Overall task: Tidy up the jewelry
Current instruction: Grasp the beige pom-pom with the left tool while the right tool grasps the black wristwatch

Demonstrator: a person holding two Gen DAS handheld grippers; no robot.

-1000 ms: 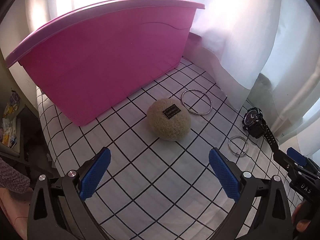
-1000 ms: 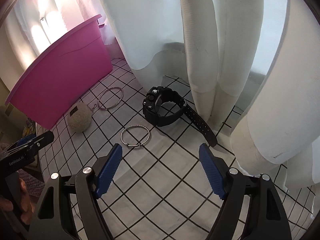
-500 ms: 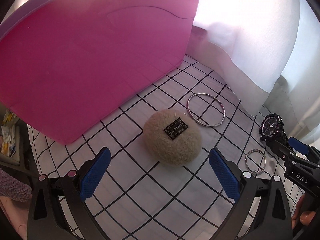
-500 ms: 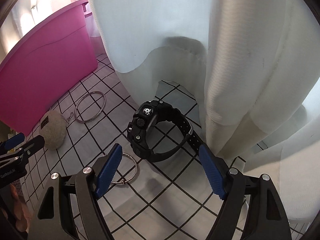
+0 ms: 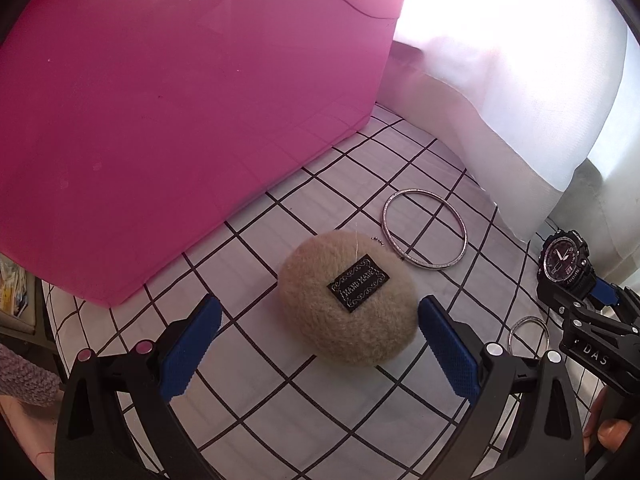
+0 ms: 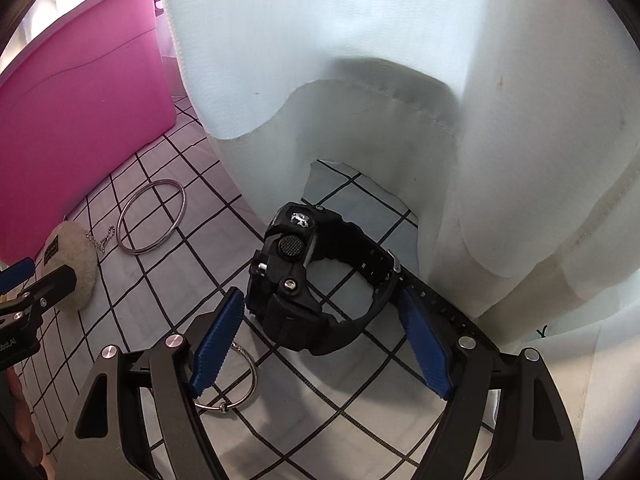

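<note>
Watch (image 6: 316,280) at frame centre, between our right claw's (image 6: 322,344) wide-spread blue pads.
Our left claw (image 5: 318,354), also wide, frames a fuzzy pouch (image 5: 348,298) mid-frame; a bangle (image 5: 425,235) lies just right of it.

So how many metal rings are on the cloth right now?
2. The large bangle lies beside the fuzzy pouch; the small ring lies under the right gripper. The curtain may hide more.
</note>
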